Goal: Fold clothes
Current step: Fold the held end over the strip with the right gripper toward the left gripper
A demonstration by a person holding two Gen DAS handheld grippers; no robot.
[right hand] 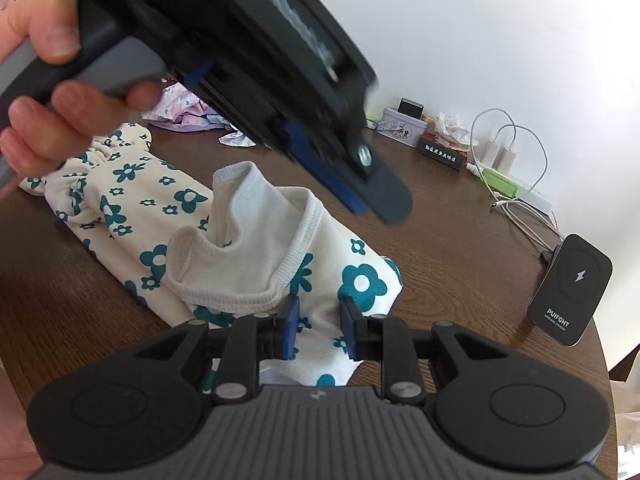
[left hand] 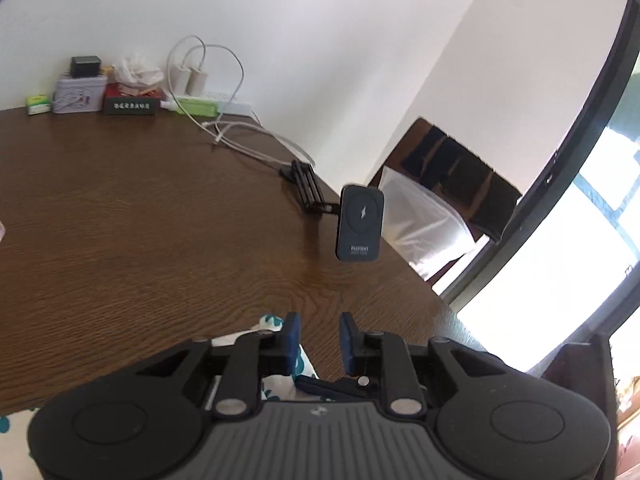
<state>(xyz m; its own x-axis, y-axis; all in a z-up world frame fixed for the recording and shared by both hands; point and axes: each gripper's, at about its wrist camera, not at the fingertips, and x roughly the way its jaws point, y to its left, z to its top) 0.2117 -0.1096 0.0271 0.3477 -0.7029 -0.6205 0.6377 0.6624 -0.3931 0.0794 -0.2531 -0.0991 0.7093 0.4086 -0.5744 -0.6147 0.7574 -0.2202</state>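
A charger [right hand: 570, 290] marked "PUIFGHT WIRELESS CHARGER" stands right of the floral garment [right hand: 160, 216]; both grippers' jaws narrow, holding nothing.

Cream garment [right hand: 132, 208] with teal flowers on a brown woodgrain table [right hand: 448, 240]

A lived-in room of a home: a dark wood-grain bench [left hand: 140, 220] against a plain white wall [left hand: 320, 40] carries a tissue box [left hand: 130, 100], a small tin [left hand: 78, 96], plugged-in chargers [left hand: 192, 76] with trailing white cables [left hand: 240, 140], a wireless charging stand [right hand: 570, 290] and flower-printed children's clothes [right hand: 160, 216], with a bright window [left hand: 580, 260] alongside.
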